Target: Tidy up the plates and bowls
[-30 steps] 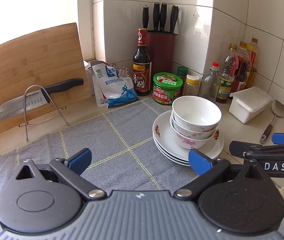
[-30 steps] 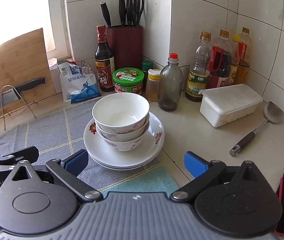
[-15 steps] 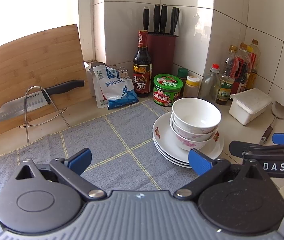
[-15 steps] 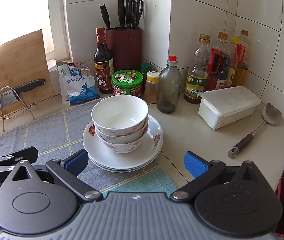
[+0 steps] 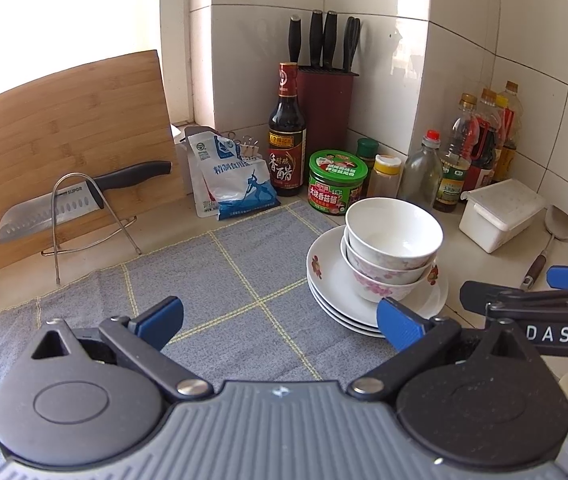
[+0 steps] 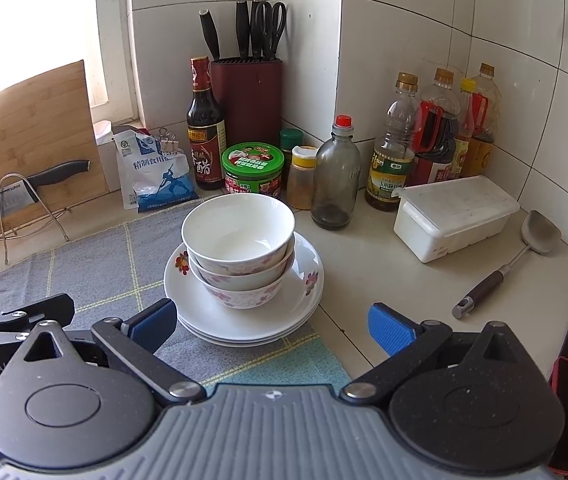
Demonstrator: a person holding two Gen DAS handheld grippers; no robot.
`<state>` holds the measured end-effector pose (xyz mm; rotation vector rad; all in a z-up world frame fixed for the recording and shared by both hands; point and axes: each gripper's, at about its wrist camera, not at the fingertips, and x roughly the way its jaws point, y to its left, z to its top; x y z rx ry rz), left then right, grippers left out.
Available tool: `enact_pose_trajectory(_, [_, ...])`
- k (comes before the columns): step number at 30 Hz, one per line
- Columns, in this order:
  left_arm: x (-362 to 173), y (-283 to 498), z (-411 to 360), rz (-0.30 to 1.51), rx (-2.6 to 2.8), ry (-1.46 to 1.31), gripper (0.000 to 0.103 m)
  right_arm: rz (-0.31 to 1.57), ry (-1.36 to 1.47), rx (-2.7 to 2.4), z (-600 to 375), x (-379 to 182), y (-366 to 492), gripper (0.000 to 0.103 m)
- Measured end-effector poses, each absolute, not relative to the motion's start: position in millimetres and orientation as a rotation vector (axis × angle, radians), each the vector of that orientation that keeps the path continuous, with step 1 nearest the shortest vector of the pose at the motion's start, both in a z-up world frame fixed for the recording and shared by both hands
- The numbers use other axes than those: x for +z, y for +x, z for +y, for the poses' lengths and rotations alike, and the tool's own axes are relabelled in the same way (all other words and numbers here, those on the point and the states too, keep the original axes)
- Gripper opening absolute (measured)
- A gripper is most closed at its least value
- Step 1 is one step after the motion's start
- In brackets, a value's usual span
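Note:
Three white floral bowls are nested on a stack of three white plates at the right edge of the grey checked cloth. The same bowls and plates show in the right wrist view. My left gripper is open and empty, above the cloth, left of and nearer than the stack. My right gripper is open and empty, just in front of the stack. Each gripper shows at the edge of the other's view.
Behind the stack stand a green-lidded jar, a vinegar bottle, a knife block, a glass bottle and oil bottles. A white lidded box and a spatula lie right. A cleaver on a rack and a cutting board stand left.
Both grippers have pulled back slightly from the stack; it looks a little farther off in both views. The bowls and plates have not moved.

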<state>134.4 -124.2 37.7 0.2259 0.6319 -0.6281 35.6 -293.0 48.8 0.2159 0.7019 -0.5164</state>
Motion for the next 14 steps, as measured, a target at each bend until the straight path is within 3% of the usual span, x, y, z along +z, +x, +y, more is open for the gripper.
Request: enact_pose_trajectory(14, [38.7,134.2,-123.6,0.630,-0.624,0.223,0.102,0.701,0.202,-0.526,-290.8,50.7,36.2,0.103])
